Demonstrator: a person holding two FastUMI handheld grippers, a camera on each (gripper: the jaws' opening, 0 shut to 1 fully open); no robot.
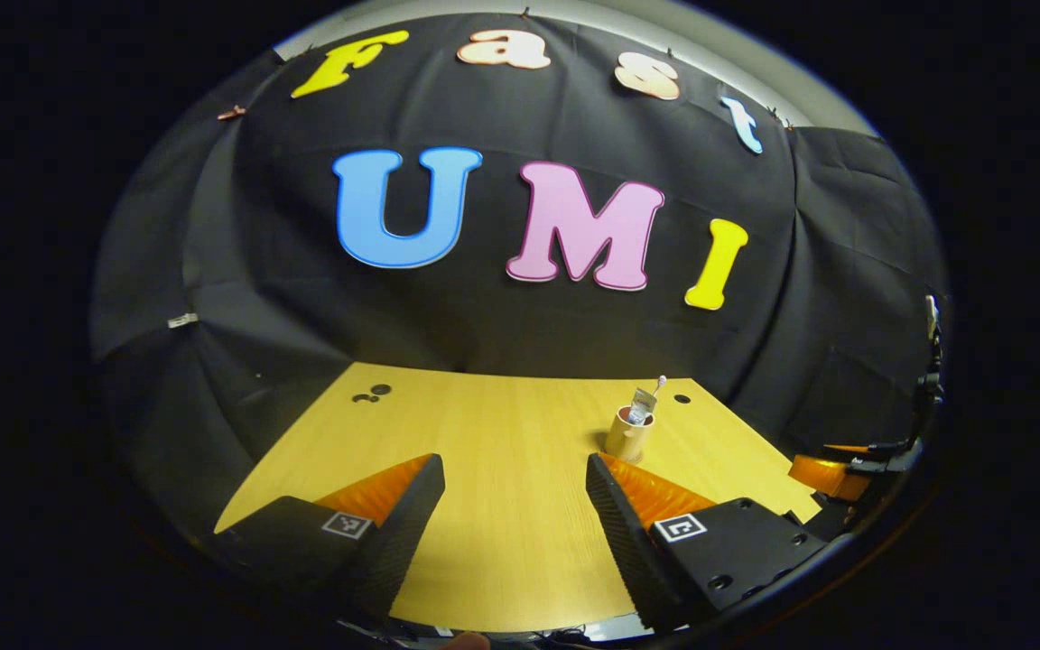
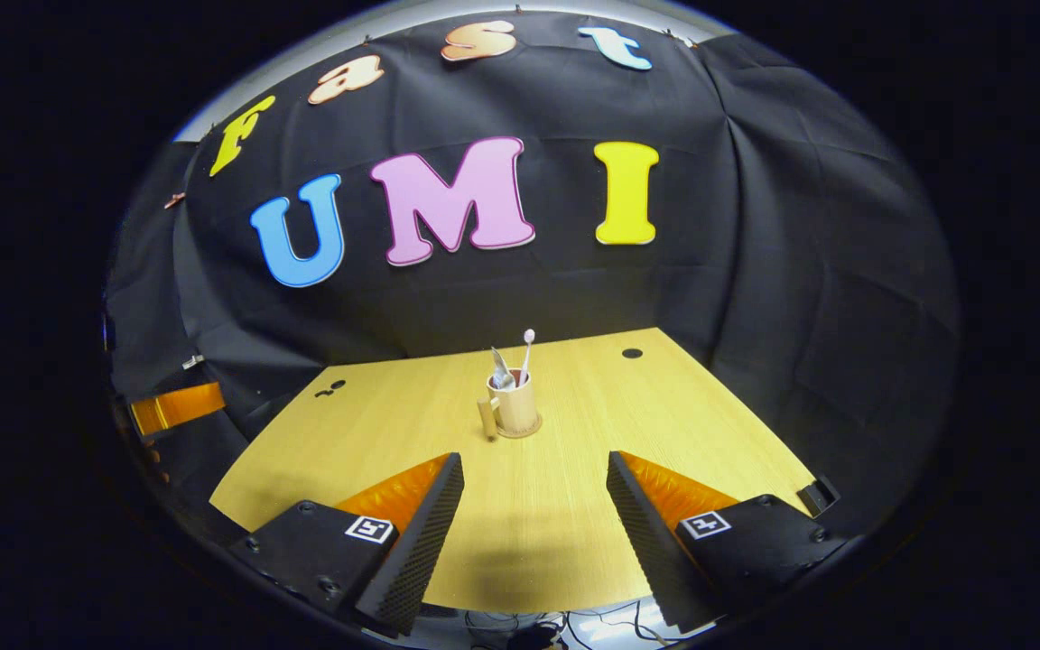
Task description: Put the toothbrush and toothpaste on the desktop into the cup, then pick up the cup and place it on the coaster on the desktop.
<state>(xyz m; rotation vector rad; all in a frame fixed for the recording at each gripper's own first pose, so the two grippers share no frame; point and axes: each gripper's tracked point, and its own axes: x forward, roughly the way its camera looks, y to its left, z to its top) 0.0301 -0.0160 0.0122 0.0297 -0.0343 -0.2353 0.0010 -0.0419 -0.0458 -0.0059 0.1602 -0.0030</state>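
Task looks done, cup parked.
Cup [image 2: 515,403] w/ brush [image 2: 527,348] + paste [image 2: 501,368] sits on coaster [image 2: 520,431], ahead of your R gripper [image 2: 533,515]; both grippers, incl. L [image 1: 514,515], wide open, holding 0.

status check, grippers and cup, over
Left gripper open, right gripper open, both holding nothing. Cup on coaster, toothbrush and toothpaste inside. Nothing in the way.

Both views are dim at the edges and bright on the wooden desktop [image 2: 574,397], lit from above. Soft shadows fall near the grippers. Fisheye distortion bends the table edges and far wall; focus stays sharp, without glare.
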